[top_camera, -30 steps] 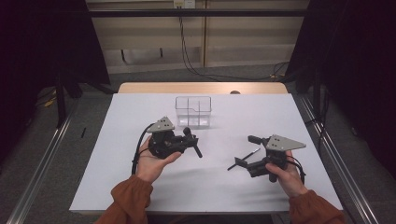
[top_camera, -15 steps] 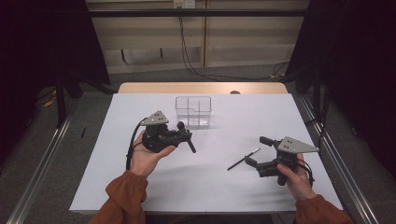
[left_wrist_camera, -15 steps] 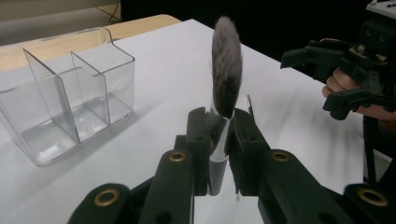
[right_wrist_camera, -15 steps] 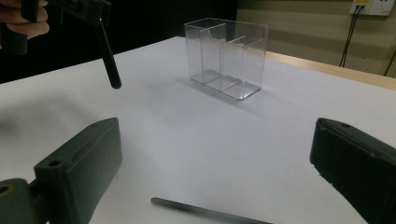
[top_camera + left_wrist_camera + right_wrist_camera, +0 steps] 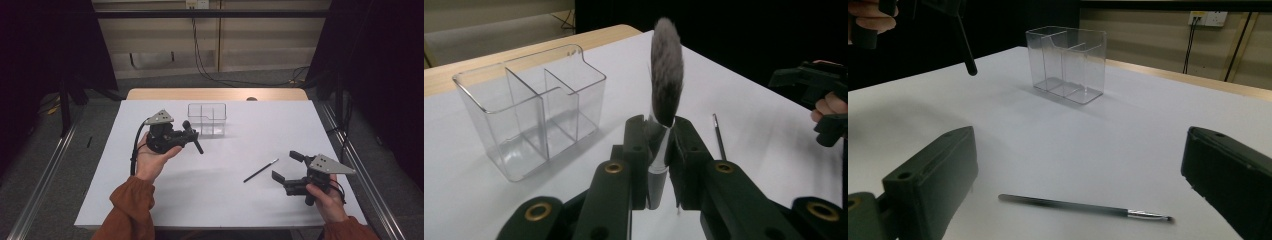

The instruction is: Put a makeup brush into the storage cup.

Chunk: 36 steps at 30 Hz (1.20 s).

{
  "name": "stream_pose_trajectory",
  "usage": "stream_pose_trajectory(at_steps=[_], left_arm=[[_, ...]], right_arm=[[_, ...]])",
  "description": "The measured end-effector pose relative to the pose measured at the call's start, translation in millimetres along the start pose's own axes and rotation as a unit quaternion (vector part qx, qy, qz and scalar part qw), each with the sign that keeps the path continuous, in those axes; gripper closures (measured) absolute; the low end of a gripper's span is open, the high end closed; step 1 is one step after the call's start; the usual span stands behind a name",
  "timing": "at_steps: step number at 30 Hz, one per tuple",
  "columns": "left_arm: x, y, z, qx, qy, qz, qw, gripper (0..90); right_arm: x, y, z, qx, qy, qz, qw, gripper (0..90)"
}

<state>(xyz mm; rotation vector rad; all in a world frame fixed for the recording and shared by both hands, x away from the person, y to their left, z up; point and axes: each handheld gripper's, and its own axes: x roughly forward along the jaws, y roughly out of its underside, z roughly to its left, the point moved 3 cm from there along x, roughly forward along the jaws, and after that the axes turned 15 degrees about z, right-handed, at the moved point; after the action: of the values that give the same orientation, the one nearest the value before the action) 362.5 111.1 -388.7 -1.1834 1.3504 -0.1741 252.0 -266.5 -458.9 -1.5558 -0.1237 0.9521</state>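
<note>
My left gripper (image 5: 189, 135) is held above the white table (image 5: 225, 205), left of centre, and is shut on a fluffy grey-bristled makeup brush (image 5: 666, 75). The brush's dark handle (image 5: 198, 147) sticks out below the jaws. Just beyond it stands a clear plastic organizer (image 5: 207, 119) with several compartments, seen close in the left gripper view (image 5: 531, 107). A thin dark brush (image 5: 261, 170) lies flat on the table. At the near right my right gripper (image 5: 288, 166) stands open, and the thin brush (image 5: 1083, 206) lies on the table between and ahead of its jaws, untouched.
The wooden table edge (image 5: 215, 94) runs along the far side, with metal rails on the floor at both sides. In the right gripper view the organizer (image 5: 1068, 62) stands ahead and the other hand's brush handle (image 5: 965, 47) hangs at upper left.
My left gripper has moved left and a little up with the fluffy brush. My right gripper has drawn back to the right, away from the thin brush, which stays on the table.
</note>
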Motion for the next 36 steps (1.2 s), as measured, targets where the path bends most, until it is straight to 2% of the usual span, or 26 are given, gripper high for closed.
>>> stream_pose_trajectory(at_steps=[5,14,18,21,27,36], left_arm=[[4.5,-5.0,4.3,-0.003,-0.007,-0.001,1.0000,79.4],[11.1,-23.4,8.7,-0.004,-0.017,-0.013,0.9998,79.4],[16.8,-28.2,12.7,-0.010,-0.025,-0.014,0.9996,79.4],[19.0,-33.4,14.5,-0.013,-0.031,-0.024,0.9991,79.4],[21.3,-47.8,13.2,0.001,-0.045,-0.039,0.9982,79.4],[30.2,-67.5,16.4,0.004,-0.047,-0.062,0.9969,79.4]], right_arm=[[-2.3,3.1,-1.3,0.001,0.013,-0.001,0.9999,0.9],[-6.8,6.3,-2.0,0.004,0.023,-0.006,0.9997,0.0],[-5.6,7.1,-1.4,0.002,0.019,-0.005,0.9998,0.0],[-4.1,7.9,-0.8,0.000,0.018,-0.002,0.9998,0.0],[-3.0,8.5,-0.7,0.005,0.012,0.002,0.9999,0.0],[-3.9,8.6,-0.6,0.007,0.009,-0.001,0.9999,0.0]])
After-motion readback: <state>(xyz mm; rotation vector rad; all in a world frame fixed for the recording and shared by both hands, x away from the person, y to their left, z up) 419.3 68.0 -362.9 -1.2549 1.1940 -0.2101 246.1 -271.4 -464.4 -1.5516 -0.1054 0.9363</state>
